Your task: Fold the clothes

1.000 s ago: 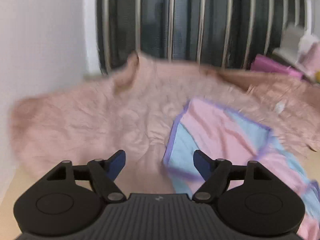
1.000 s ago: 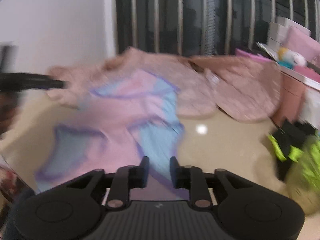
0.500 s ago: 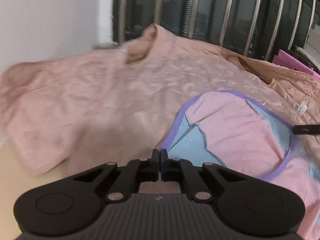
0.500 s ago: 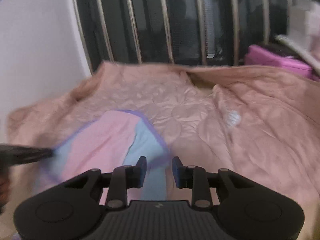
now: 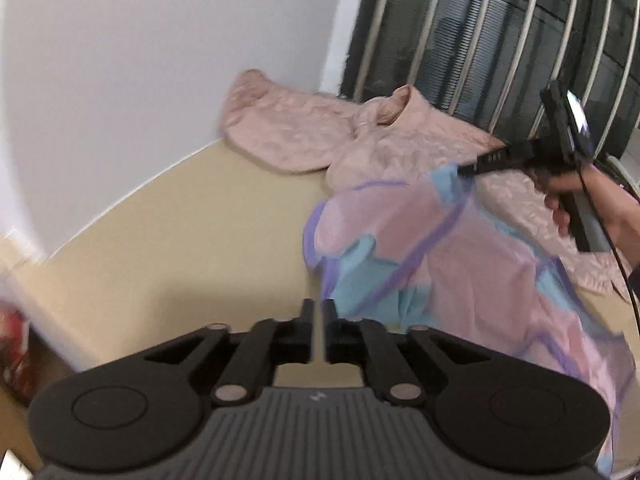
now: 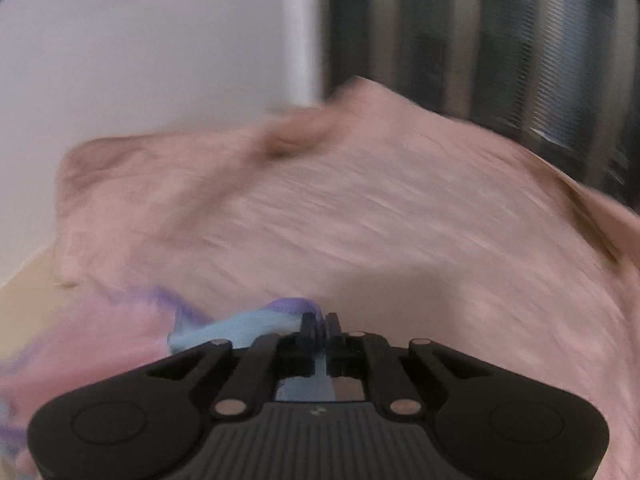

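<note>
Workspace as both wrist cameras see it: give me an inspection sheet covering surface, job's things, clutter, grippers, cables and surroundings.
Surface: beige surface, bare toward the wall.
Job's things: pastel garment, pink and blue with purple trim, lifted at one corner and partly over the pink quilted garment, which lies crumpled by the window.
Clutter: blurred red item at the left edge, cannot identify.
Grippers: left gripper jaws have just been opening, narrow gap, nothing between; right gripper jaws have just been closing, pinching the pastel garment's edge.
Cables: black cable running down past the right hand.
Surroundings: white wall, barred window.
</note>
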`<state>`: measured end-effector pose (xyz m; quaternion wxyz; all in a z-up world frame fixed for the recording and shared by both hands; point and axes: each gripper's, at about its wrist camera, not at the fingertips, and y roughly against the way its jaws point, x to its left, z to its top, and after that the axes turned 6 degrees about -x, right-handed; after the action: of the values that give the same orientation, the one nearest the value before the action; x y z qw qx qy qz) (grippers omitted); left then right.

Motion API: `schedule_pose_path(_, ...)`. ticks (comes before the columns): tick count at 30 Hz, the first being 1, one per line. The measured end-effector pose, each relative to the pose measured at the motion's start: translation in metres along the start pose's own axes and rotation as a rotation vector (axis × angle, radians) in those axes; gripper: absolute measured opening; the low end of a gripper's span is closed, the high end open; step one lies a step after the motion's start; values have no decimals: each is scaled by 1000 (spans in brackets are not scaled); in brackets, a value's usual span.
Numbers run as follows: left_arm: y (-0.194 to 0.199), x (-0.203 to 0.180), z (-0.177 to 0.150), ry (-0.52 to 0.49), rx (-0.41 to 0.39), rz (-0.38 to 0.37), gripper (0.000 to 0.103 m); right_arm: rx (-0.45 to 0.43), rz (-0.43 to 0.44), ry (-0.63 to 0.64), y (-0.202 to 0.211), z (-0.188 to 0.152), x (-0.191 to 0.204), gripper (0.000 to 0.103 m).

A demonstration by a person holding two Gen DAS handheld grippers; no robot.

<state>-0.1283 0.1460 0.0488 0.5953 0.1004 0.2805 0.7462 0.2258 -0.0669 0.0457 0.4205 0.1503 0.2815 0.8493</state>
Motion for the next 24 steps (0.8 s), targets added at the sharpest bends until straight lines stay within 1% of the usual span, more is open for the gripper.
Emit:
schedule_pose_path(1,7,4,-1,-4,-4,-12,27,6,-1,35,2,4,15,18)
schedule_pose_path(2,9,8,1,-20,-24,-8,35,-15,-3,84,13,4,31,21)
schedule_pose_path(3,10,13,4,-37,-44,-4,39,-56,-4,141,31,0,45,27)
schedule_pose_path(4,7,15,11,-73,-72,22,43,-90,-3,178,51,-5,55,32)
schedule_pose_path(5,-4,15,21,-149,-98,24,45,-114,-5,190,69,-11,60,39)
schedule_pose_path(6,-17,14,30,-189,-124,29,50,-132,-7,185,88,-18,63,40)
schedule_pose_path(7,-30,14,40,-228,-149,34,62,-131,-12,164,110,-30,62,40)
schedule_pose_path(8,-51,12,51,-261,-138,32,63,-126,-17,140,132,-42,61,40)
schedule_pose_path(10,-95,7,71,-299,-73,6,64,-107,-49,70,165,-69,58,41)
schedule_pose_path(11,-113,5,76,-299,-36,-16,64,-95,-65,33,182,-85,55,41)
schedule_pose_path(14,-162,1,88,-292,67,-86,64,-46,-69,-25,218,-135,64,40)
schedule_pose_path(15,-171,1,88,-267,88,-83,64,-34,-66,-40,227,-152,69,40)
schedule_pose_path(16,-178,0,88,-260,92,-88,62,-24,-58,-47,234,-168,76,39)
schedule_pose_path(17,-181,-3,88,-292,78,-99,53,-22,-51,-55,241,-180,80,38)
schedule_pose_path(18,-180,-3,88,-301,66,-90,16,-18,-49,-59,245,-190,85,38)
schedule_pose_path(19,-178,0,90,-273,83,-85,1,-16,-53,-67,245,-197,88,37)
schedule_pose_path(20,-172,5,91,-234,73,-58,1,-15,-59,-75,244,-203,91,30)
schedule_pose_path(21,-165,11,91,-195,62,-30,1,-8,-71,-93,242,-208,92,21)
schedule_pose_path(22,-158,17,91,-155,51,-2,1,-1,-84,-112,239,-213,92,14)
schedule_pose_path(23,-142,21,85,-166,-5,50,1,-15,-103,-126,239,-217,90,7)
schedule_pose_path(24,-121,28,77,-175,-52,115,1,-17,-113,-135,241,-220,87,5)
